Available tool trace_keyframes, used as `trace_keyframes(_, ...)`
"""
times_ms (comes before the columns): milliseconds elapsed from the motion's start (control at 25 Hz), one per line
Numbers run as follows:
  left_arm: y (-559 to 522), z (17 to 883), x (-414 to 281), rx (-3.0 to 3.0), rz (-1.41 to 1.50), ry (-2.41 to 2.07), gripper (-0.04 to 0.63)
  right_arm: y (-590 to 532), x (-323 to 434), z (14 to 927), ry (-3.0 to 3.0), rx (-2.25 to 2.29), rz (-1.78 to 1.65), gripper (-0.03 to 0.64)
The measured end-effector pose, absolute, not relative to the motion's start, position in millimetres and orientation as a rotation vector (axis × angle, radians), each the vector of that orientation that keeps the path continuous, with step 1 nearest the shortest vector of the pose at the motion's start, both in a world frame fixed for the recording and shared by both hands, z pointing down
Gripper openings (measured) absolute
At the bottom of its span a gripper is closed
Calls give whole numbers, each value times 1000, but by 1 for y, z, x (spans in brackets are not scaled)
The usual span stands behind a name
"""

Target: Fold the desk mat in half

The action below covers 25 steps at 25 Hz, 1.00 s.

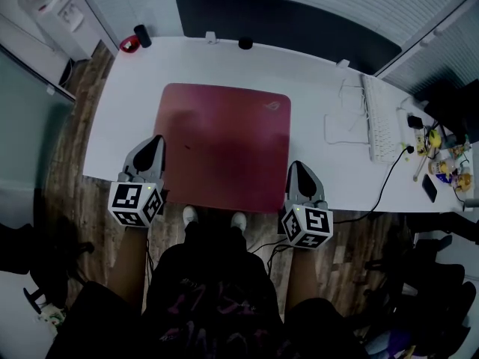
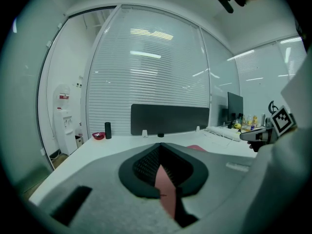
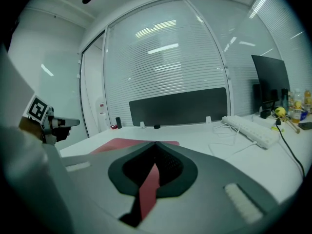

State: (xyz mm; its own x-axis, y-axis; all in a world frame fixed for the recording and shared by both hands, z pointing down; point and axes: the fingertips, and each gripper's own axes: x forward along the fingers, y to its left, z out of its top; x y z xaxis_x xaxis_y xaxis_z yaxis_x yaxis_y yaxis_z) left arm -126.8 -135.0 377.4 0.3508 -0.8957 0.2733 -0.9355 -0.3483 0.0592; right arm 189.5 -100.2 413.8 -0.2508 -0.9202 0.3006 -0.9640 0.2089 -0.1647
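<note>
White keyboard (image 1: 380, 118) at the desk's (image 1: 314, 73) right (loose white cable (image 1: 326, 129) beside it); black cylinder (image 1: 142, 36) and what may be a red dish (image 1: 129, 45) at its far-left corner.

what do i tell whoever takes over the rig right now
Left gripper: shut on the mat, at its left edge toward the near end.
Right gripper: shut on the mat, at its right edge by the near corner.
Mat: looks flat on the desk, near edge at the desk's front.
Done: both sides gripped.
Left: the fold itself; probably lift the near end and carry it over to the far edge, then let go.
</note>
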Motion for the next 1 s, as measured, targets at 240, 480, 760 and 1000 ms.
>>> trace_keyframes(240, -130, 395, -128, 2398, 312, -1611, -4, -91, 176, 426, -2301, 1790, 470, 6)
trace_keyframes(480, -117, 420, -131, 2359, 343, -1572, -3, -78, 170, 445, -2273, 1775, 522, 6)
trace_keyframes(760, -101, 453, -131, 2335, 388, -1519, -3, -61, 163, 475, -2232, 1739, 595, 6)
trace_keyframes(1000, -87, 487, -128, 2313, 442, -1455, -3, -47, 149, 499, -2206, 1680, 628, 6)
